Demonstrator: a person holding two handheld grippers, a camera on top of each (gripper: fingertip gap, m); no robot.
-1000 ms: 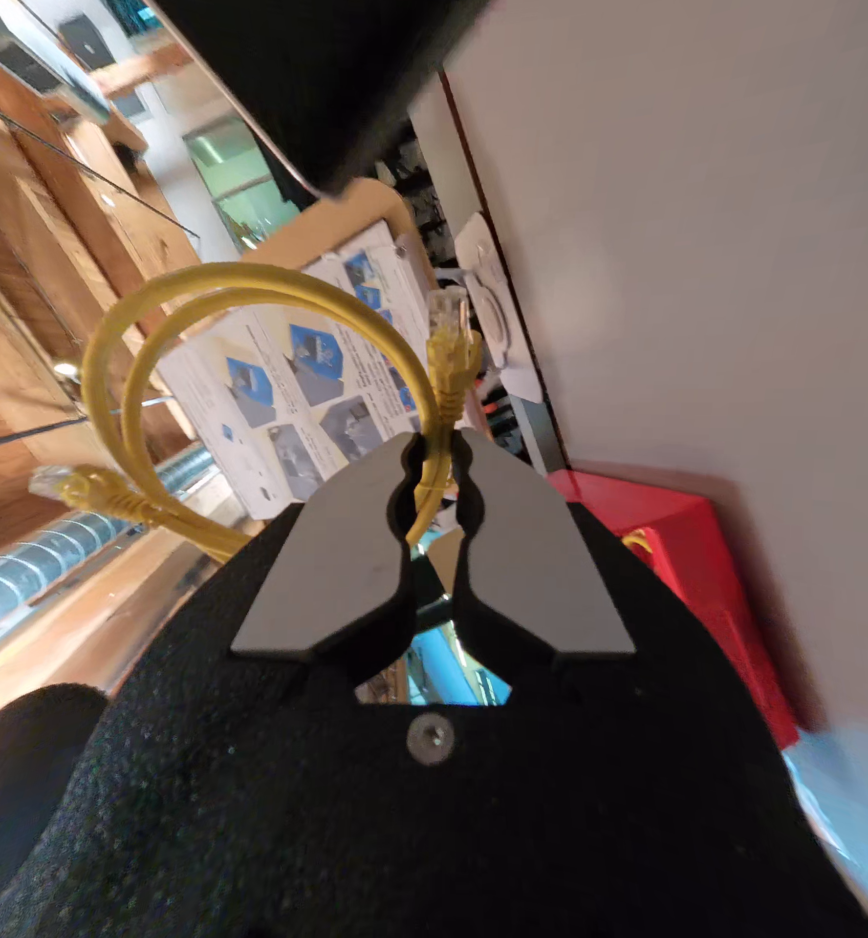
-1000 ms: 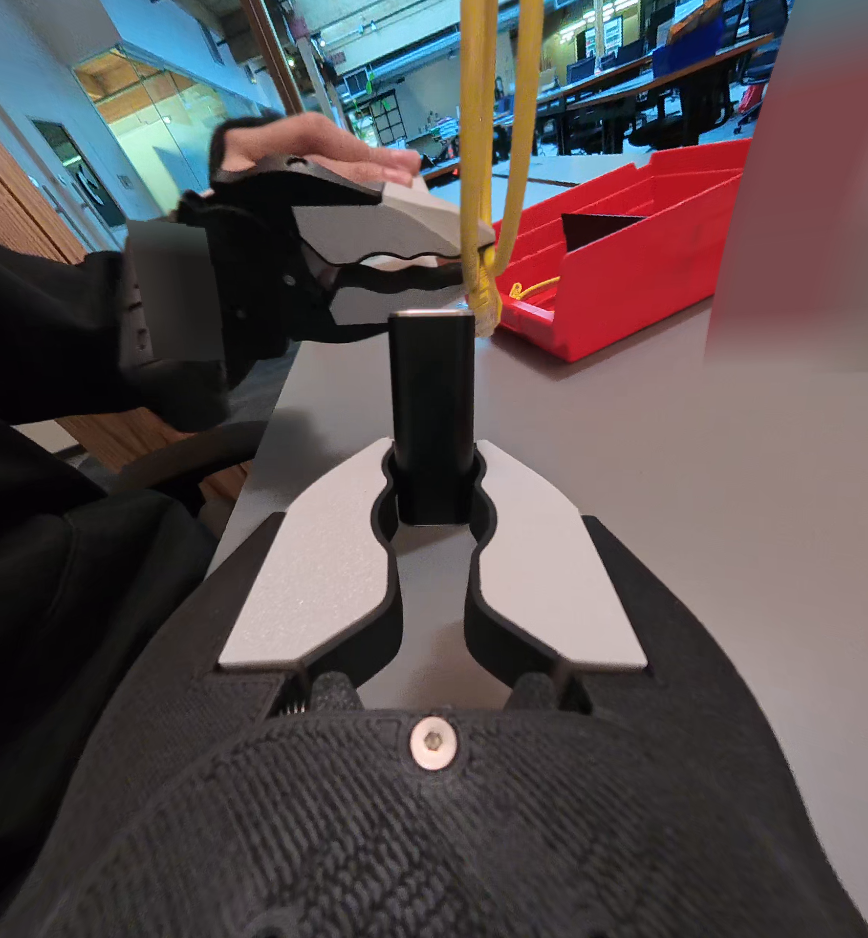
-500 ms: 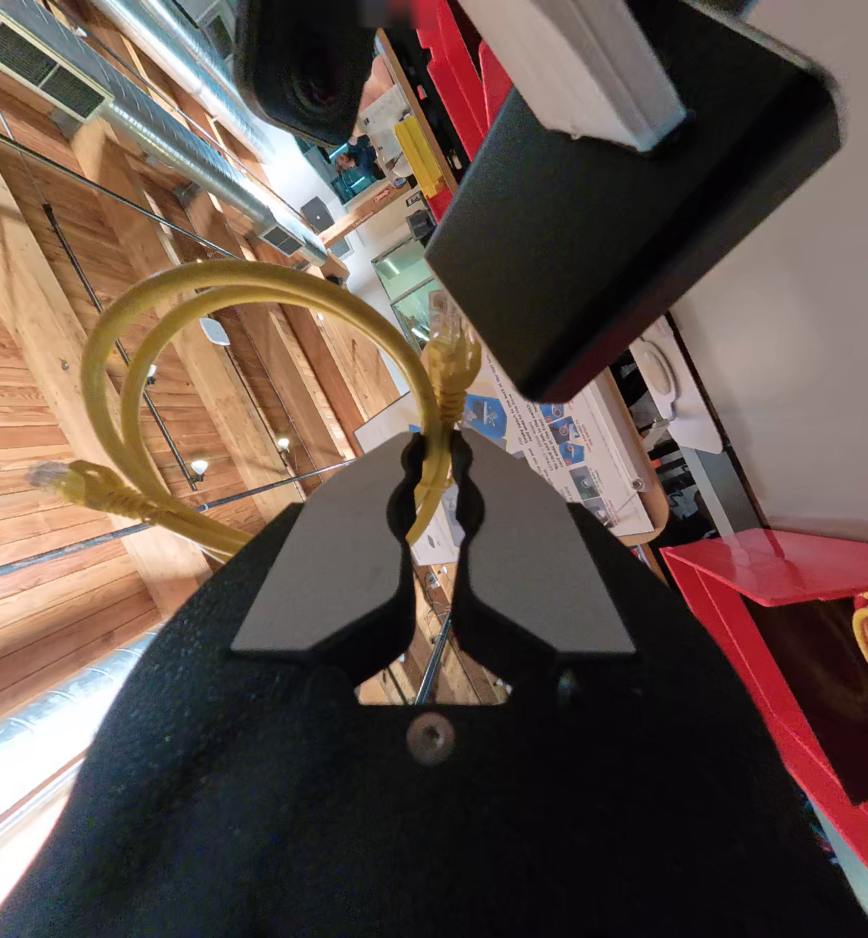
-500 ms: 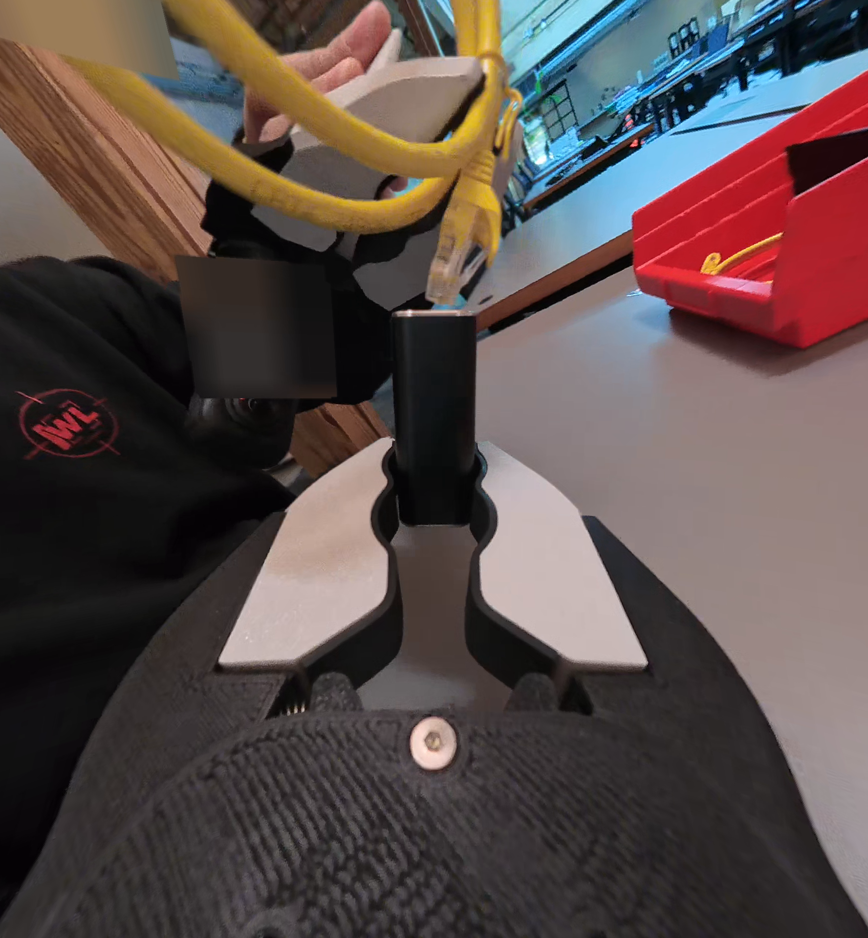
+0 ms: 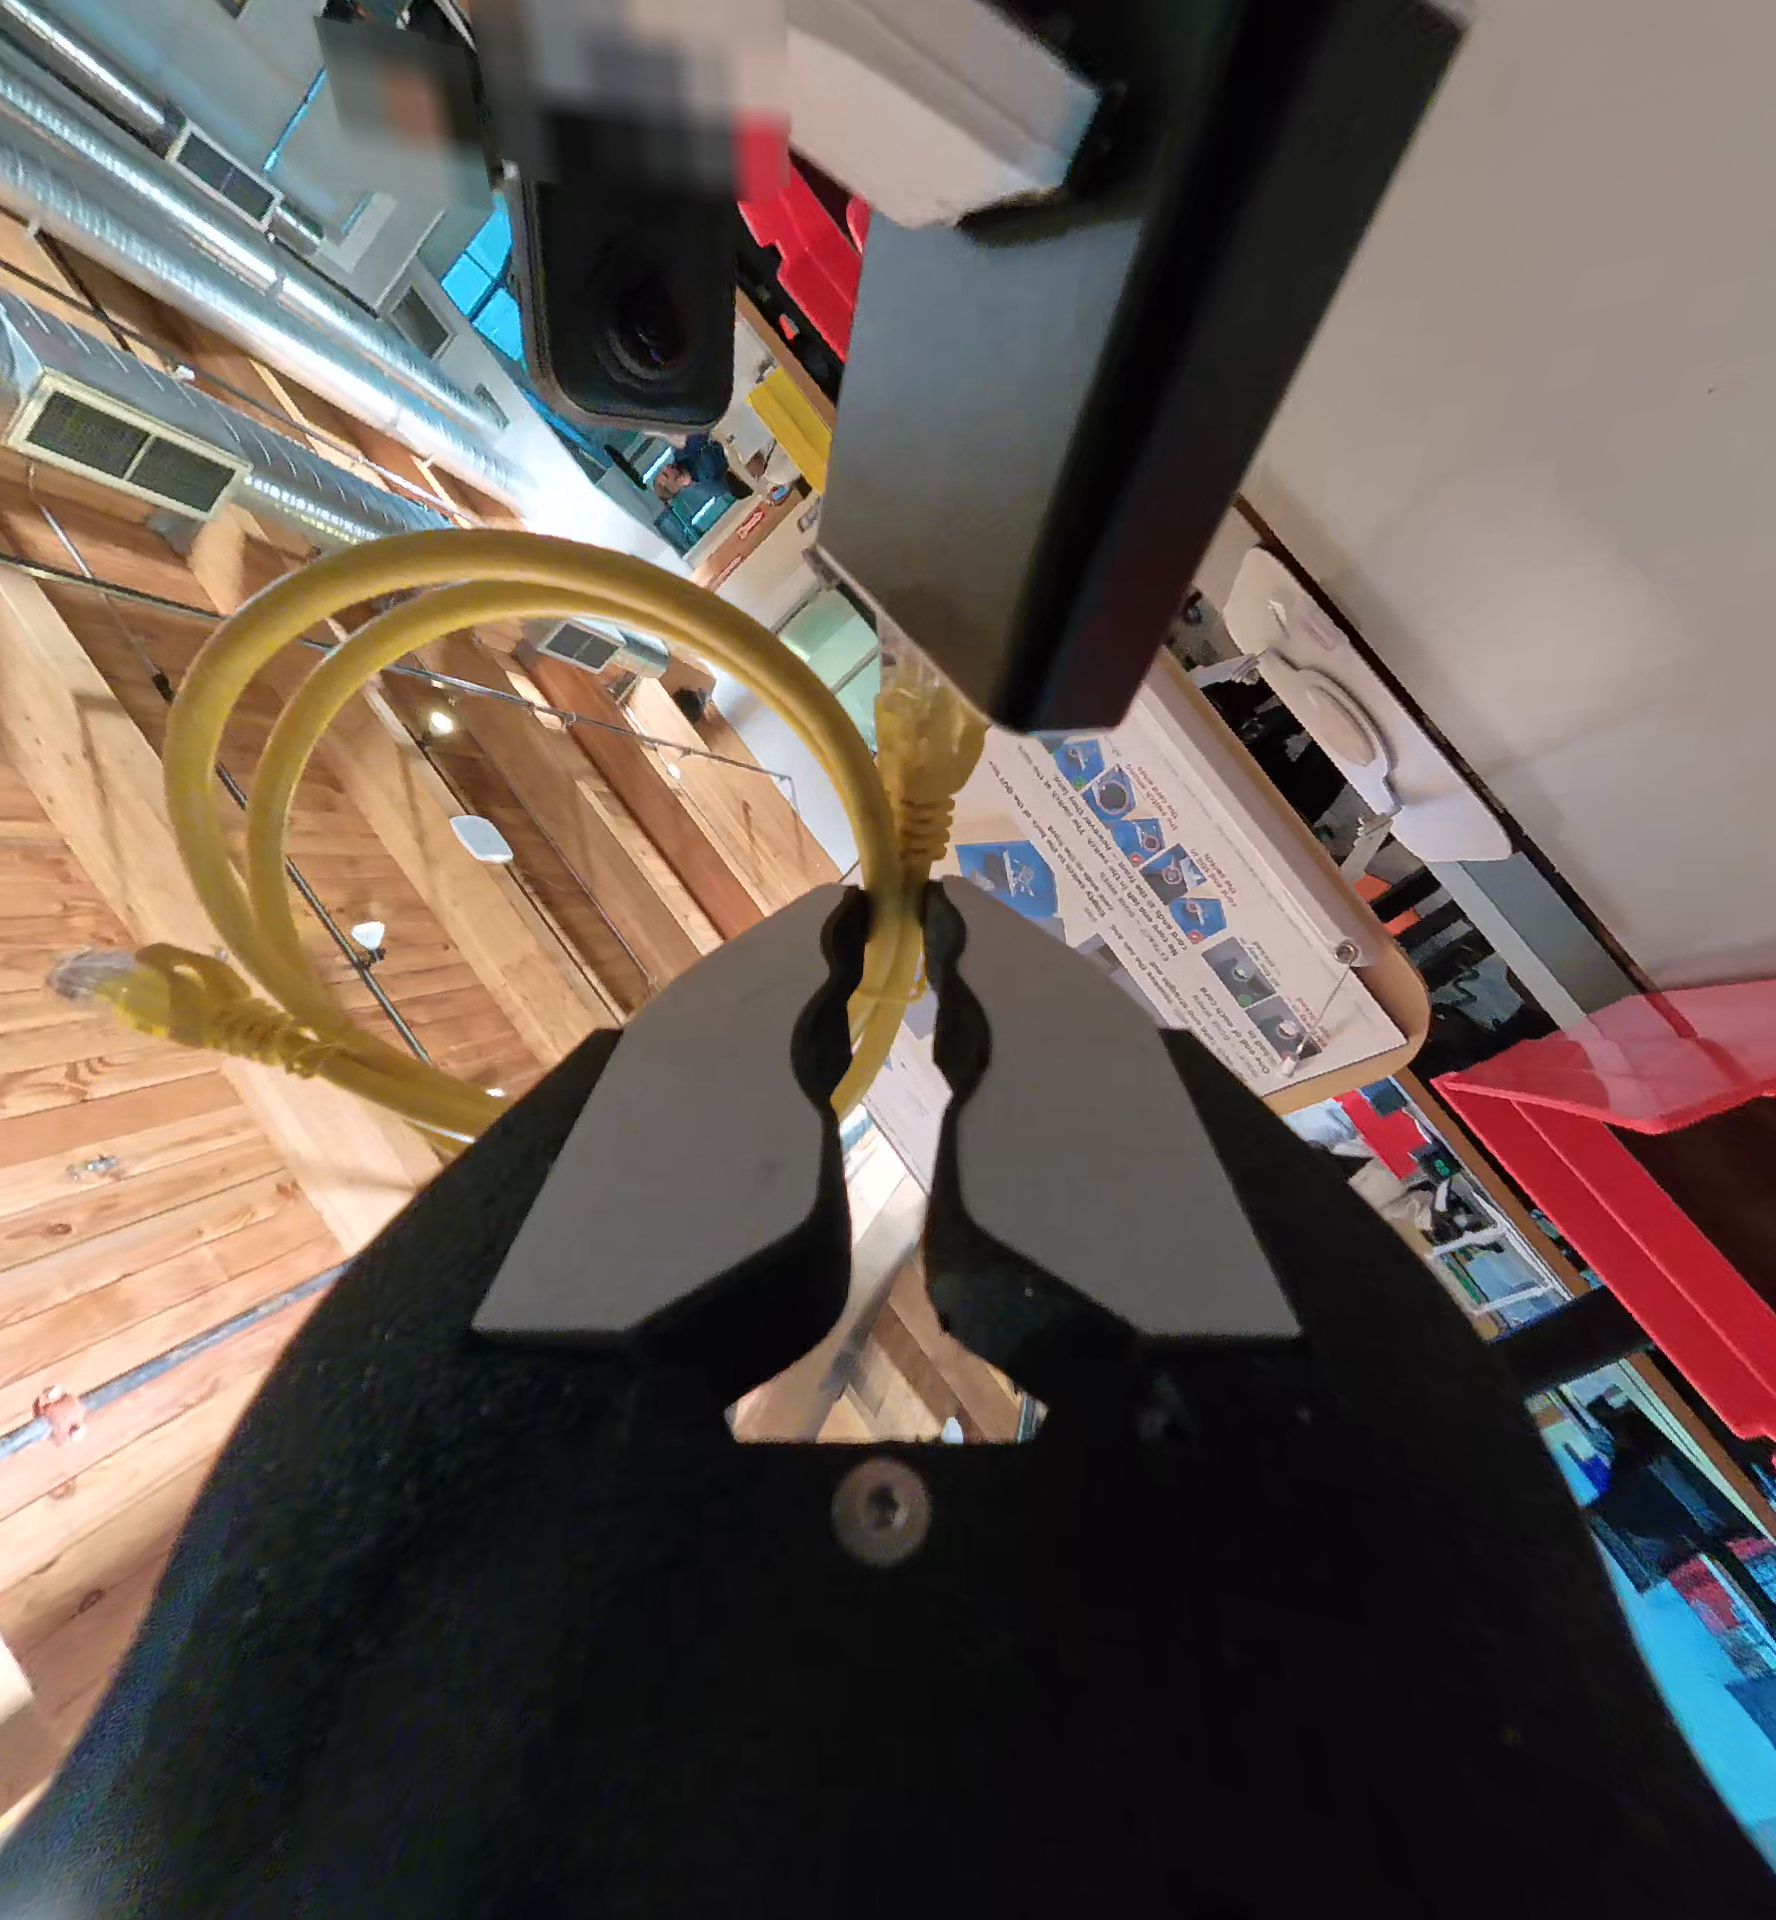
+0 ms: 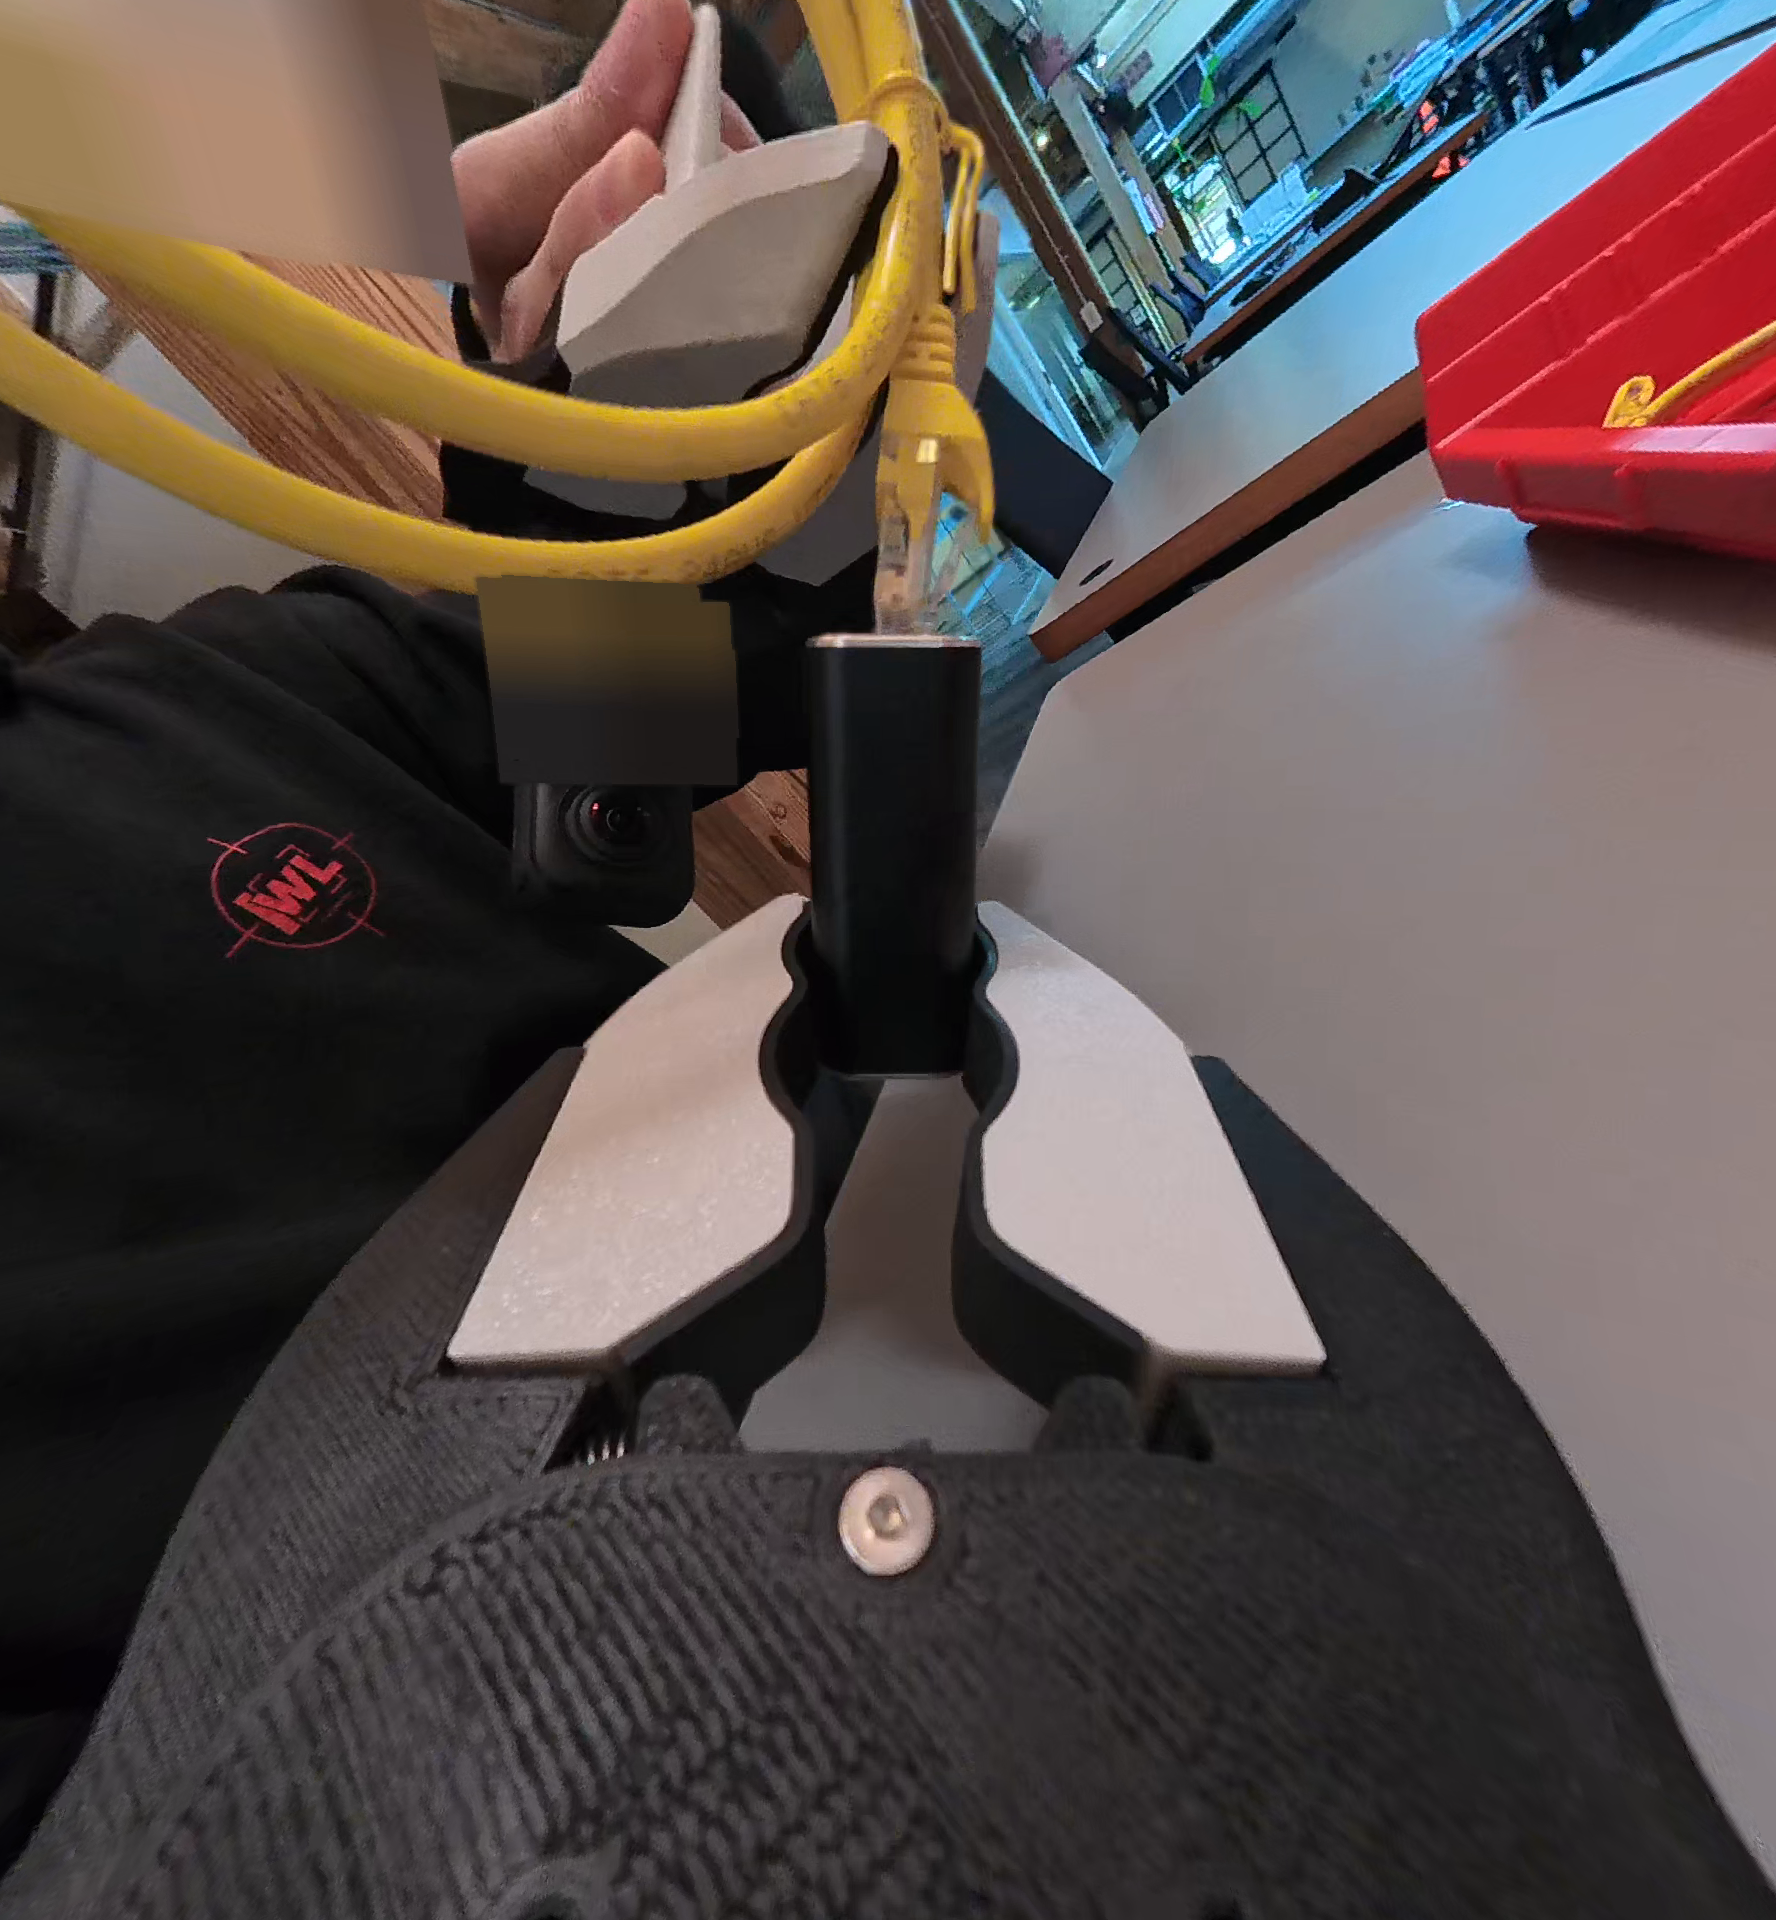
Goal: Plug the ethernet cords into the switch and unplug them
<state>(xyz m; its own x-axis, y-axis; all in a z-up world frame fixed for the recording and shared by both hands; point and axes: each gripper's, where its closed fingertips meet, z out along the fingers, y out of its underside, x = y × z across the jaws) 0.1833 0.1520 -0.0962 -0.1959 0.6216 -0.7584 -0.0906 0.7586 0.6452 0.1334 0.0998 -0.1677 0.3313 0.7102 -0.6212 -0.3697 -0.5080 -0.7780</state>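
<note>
Step in hand: plugging in; the left gripper (image 5: 889,914) is bringing the clear plug (image 6: 905,561) of a yellow ethernet cord (image 5: 510,582) up to the switch (image 6: 892,831).
Left jaws: pinching the cord just behind the plug's boot.
Right jaws: clamped around the lower end of the switch, the right gripper (image 6: 889,987) holding it upright, apparently above the desk (image 6: 1435,935) rather than on it.
Plug and port: the plug tip is touching or just short of the switch's top face; whether it is entering a port cannot be told, since no opening shows.
Next move, as I judge it: lining the plug square to a port and pushing along the switch's length while the right grip is resisting.
Left wrist view only: the cord's loop and its free second plug (image 5: 99,977) hanging off to one side.
Right wrist view only: a red bin (image 6: 1642,343) toward the desk's far right edge, another yellow cord (image 6: 1694,379) lying in it.
</note>
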